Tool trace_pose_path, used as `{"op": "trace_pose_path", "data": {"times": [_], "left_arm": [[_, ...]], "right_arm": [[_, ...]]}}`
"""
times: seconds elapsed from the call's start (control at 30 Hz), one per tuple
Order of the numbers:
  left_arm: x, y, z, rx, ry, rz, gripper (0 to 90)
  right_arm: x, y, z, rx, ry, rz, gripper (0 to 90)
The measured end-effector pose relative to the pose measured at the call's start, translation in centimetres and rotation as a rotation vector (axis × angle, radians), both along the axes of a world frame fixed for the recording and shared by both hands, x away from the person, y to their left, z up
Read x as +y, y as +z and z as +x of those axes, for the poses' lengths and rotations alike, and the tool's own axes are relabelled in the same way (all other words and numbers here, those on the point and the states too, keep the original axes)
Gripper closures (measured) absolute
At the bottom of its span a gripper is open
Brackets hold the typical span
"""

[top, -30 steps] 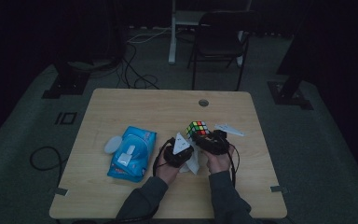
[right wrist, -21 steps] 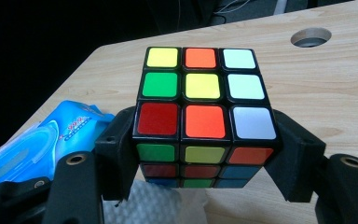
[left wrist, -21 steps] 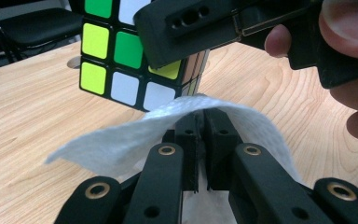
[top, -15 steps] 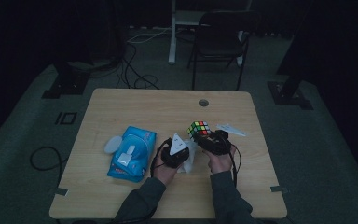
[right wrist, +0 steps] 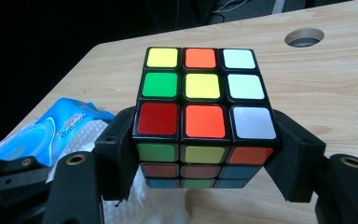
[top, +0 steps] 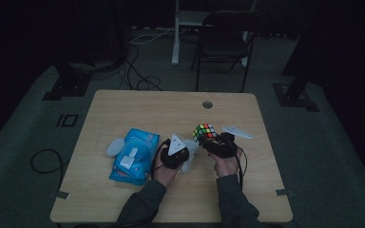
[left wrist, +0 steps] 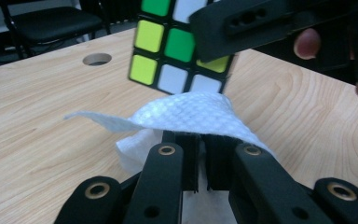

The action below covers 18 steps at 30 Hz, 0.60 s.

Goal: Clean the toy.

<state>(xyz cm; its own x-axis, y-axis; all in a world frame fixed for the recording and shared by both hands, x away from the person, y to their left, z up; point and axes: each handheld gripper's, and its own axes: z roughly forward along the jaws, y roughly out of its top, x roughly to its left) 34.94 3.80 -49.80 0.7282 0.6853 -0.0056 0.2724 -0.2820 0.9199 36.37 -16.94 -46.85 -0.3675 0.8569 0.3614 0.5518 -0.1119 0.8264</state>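
Between right gripper (right wrist: 205,154) jaws, clamped puzzle cube (right wrist: 204,112).

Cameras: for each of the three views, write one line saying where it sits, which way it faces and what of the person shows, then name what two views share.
High view: above the person's side, looking forward and down on the table; forearms, both hands, left gripper and right gripper show.
Left gripper view: rides the left gripper, looking along shut jaws pinching a white wipe toward the cube; fingertips of the other hand show.
Right gripper view: rides the right gripper, looking across the table at the clamped cube.
Shared: both gripper views show the cube and the wipe.
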Motion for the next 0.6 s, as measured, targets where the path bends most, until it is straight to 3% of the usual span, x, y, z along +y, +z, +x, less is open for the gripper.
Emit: {"op": "trace_pose_path", "data": {"times": [0.6], "left_arm": [[1.6, -0.4, 1.8, 0.043, 0.057, -0.005, 86.3]], "right_arm": [[0.4, 0.4, -0.7, -0.011, 0.043, -0.021, 34.2]]}}
